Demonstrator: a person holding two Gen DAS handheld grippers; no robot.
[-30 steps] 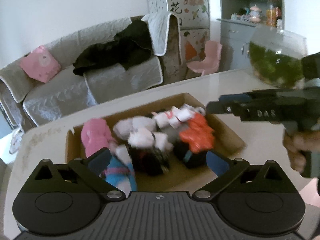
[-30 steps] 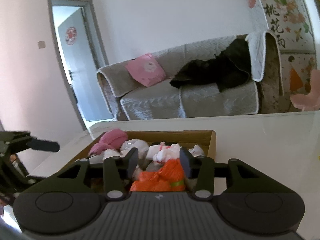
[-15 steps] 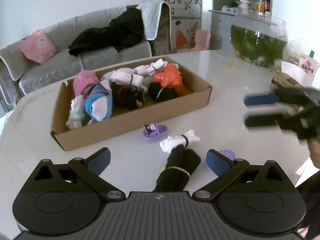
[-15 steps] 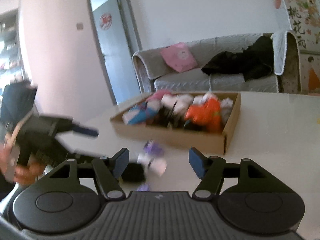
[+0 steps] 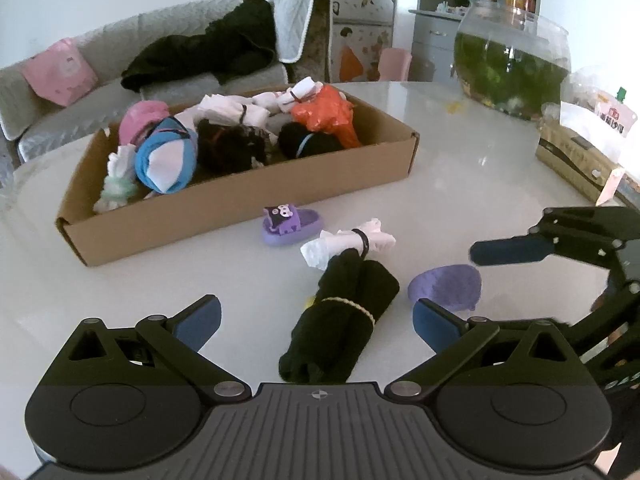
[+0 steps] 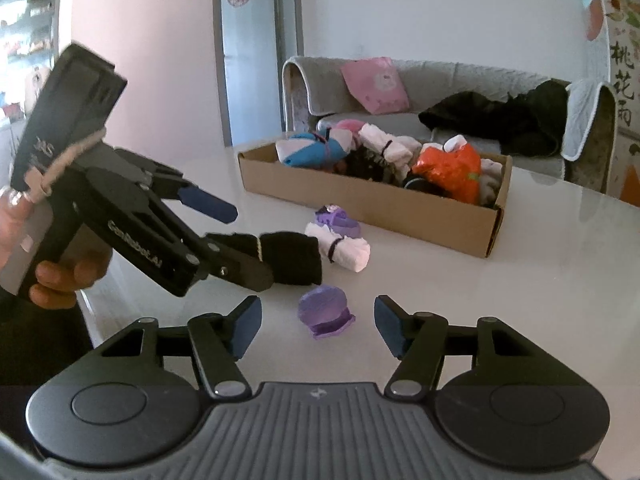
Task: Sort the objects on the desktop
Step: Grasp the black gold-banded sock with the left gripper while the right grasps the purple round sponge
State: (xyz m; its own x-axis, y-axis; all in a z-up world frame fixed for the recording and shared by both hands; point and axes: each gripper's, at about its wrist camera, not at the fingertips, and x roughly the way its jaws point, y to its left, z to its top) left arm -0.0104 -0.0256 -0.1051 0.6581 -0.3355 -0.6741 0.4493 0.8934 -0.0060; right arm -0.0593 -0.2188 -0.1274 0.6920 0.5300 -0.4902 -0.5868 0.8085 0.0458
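Note:
A cardboard box (image 5: 224,204) holds several rolled sock bundles. On the white table in front of it lie a black sock roll (image 5: 344,320), a white sock roll (image 5: 348,240), a purple toy slipper with a face (image 5: 290,220) and a second purple slipper (image 5: 446,286). My left gripper (image 5: 316,320) is open, its fingers on either side of the black roll. My right gripper (image 6: 318,322) is open around the second purple slipper (image 6: 326,312). The box (image 6: 372,204), black roll (image 6: 288,256) and white roll (image 6: 340,246) also show in the right wrist view.
A glass fish bowl (image 5: 512,64) with green plants stands at the back right. A carton with a plastic bag (image 5: 580,152) sits at the right table edge. A grey sofa (image 5: 140,72) with a pink cushion and dark clothes is behind the table.
Both grippers have pulled back from over the box towards the near table. The left one now frames the black roll, the right one the purple slipper.

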